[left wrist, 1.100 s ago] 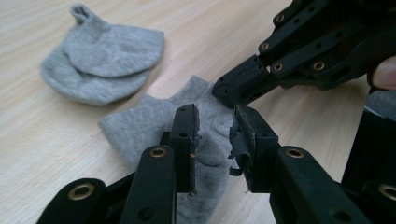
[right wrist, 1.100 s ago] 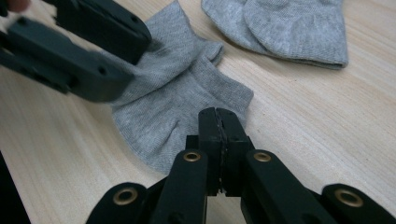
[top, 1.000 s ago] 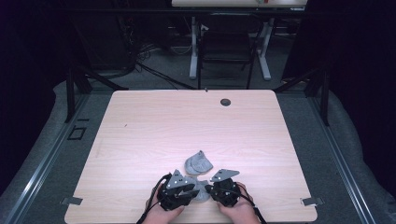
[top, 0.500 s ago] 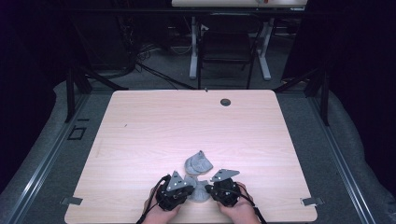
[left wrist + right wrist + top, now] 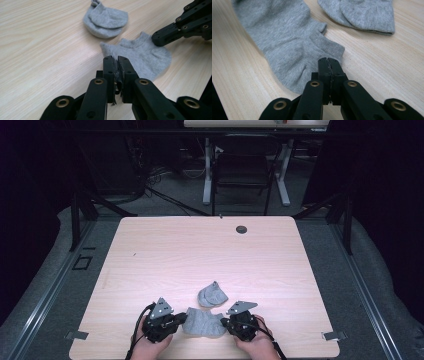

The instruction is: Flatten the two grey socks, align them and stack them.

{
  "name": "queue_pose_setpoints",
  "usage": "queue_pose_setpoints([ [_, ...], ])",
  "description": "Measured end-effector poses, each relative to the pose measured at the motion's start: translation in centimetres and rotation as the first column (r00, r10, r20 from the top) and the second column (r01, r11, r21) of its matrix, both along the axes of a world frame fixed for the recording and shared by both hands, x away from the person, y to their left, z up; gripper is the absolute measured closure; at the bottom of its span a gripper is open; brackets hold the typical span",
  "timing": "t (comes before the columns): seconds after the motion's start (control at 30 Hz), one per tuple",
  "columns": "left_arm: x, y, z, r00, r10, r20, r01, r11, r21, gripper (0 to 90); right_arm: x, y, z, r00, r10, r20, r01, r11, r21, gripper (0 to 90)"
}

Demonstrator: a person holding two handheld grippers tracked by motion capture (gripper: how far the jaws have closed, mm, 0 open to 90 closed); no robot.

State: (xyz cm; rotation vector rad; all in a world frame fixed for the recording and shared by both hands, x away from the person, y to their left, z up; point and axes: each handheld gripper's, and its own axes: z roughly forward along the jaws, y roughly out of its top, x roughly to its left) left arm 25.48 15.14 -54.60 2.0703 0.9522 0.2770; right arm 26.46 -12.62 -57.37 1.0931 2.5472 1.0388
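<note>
Grey ankle sock (image 5: 202, 322) flat on wooden table (image 5: 200, 255), left claw (image 5: 181, 320) and right claw (image 5: 225, 322) pinching opposite edges.

Flat grey sock (image 5: 202, 322) near edge; balled sock (image 5: 212, 295) beyond.

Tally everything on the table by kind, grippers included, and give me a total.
Grey socks: 2, a flat sock stretched between the grippers and a bunched sock just beyond it.
Black grippers: 2, the left gripper and the right gripper, each shut on an end of the flat sock.
Total: 4
</note>
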Motion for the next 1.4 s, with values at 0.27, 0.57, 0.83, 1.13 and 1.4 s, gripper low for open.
queue_pose_setpoints([
  [0.27, 0.8, 0.9, 0.2, 0.9995, 0.016, 0.028, -0.015, 0.9987, -0.049, 78.0, 0.0, 0.0, 0.0, 1.0000, 0.004, 0.004, -0.004, 1.000, -0.004, 89.4],
  [0.57, 1.6, -0.4, -2.2, 0.9987, -0.044, -0.024, 0.045, 0.9982, 0.040, 76.4, 0.0, 0.0, 0.0, 1.0000, 0.008, 0.004, -0.008, 1.000, -0.002, 89.4],
  [0.83, 1.0, -0.6, -2.9, 0.9969, -0.049, -0.061, 0.052, 0.9975, 0.048, 76.5, -0.1, -0.4, 0.1, 0.9999, 0.011, 0.006, -0.011, 1.000, -0.027, 89.5],
  [1.13, 0.5, -0.9, -2.6, 0.9963, -0.061, -0.062, 0.062, 0.9976, 0.029, 73.9, -0.1, -0.6, 0.4, 0.9999, 0.009, -0.011, -0.009, 1.000, -0.015, 83.6],
  [1.4, 0.7, -0.7, -2.1, 0.9984, -0.051, -0.024, 0.051, 0.9986, 0.013, 68.6, 0.1, -0.4, 1.6, 0.9993, 0.002, 0.038, -0.003, 1.000, 0.031, 77.0],
])
